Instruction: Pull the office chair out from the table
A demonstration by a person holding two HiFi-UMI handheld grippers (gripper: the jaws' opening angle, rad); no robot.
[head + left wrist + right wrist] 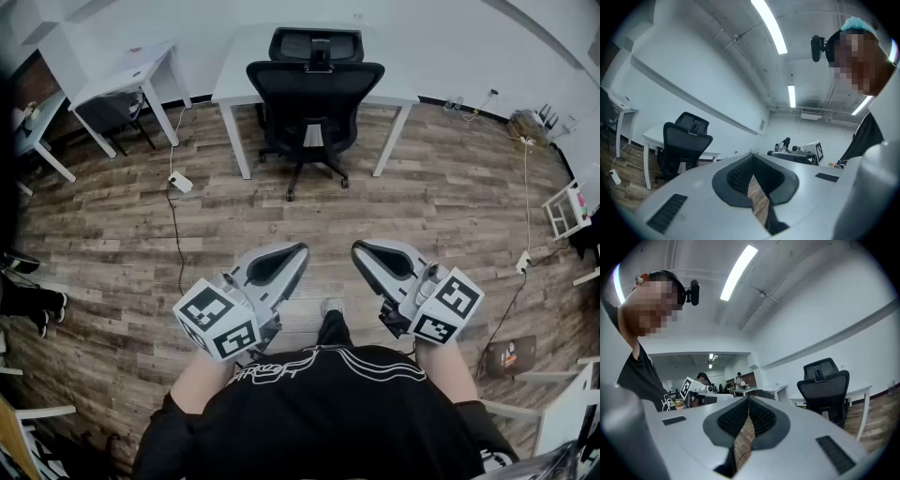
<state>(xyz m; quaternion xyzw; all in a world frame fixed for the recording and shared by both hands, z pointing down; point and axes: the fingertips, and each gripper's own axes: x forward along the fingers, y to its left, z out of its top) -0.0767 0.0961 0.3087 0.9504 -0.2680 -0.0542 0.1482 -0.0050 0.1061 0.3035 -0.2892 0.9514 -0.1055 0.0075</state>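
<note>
— Where's the chair?
— Across the wood floor (422, 206), the office chair (314, 89) is pushed in at the white table (242, 70), its back toward us.
— And the tongs?
— The left gripper (300, 250) and right gripper (357, 249) are both closed and empty, held level at the person's waist, well apart from the chair.
</note>
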